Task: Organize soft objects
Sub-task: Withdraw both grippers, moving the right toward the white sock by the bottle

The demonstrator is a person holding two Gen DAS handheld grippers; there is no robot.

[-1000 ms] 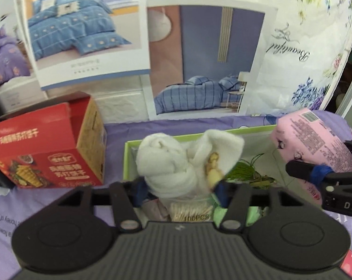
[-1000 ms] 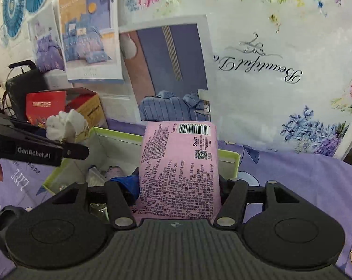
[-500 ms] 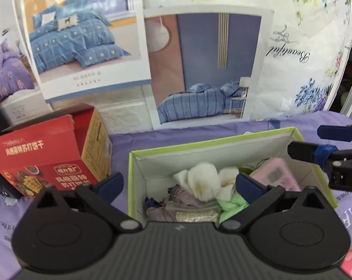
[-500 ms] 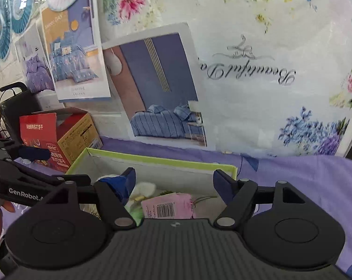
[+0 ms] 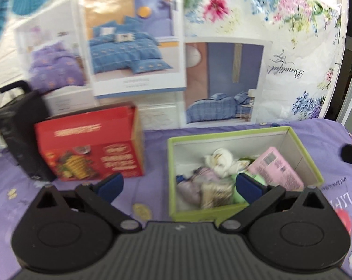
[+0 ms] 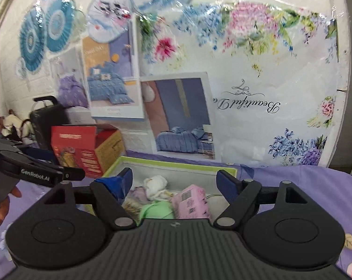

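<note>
My left gripper [image 5: 179, 185] spread wide, empty, hovering before green-rimmed box [image 5: 301, 149]. My right gripper [image 6: 174, 182] likewise spread, empty, above same box [image 6: 176, 163]. Inside box, near to far: beige bundle [image 5: 214, 194], lilac cloth [image 5: 194, 184], green cloth [image 6: 156, 210], pink wrapped pack [image 5: 275, 171], white cloth roll [image 5: 220, 163]. All look light, squashy; pack wrapper likely slick, so pinch across narrow sides. Cloth: grab bunched middle. Beyond, red carton [image 5: 92, 144].

Both wrist views look forward and slightly down from near the green box [image 5: 301, 149], the left view from its left side, sharing it [image 6: 176, 162] and the postered wall [image 6: 222, 70].
</note>
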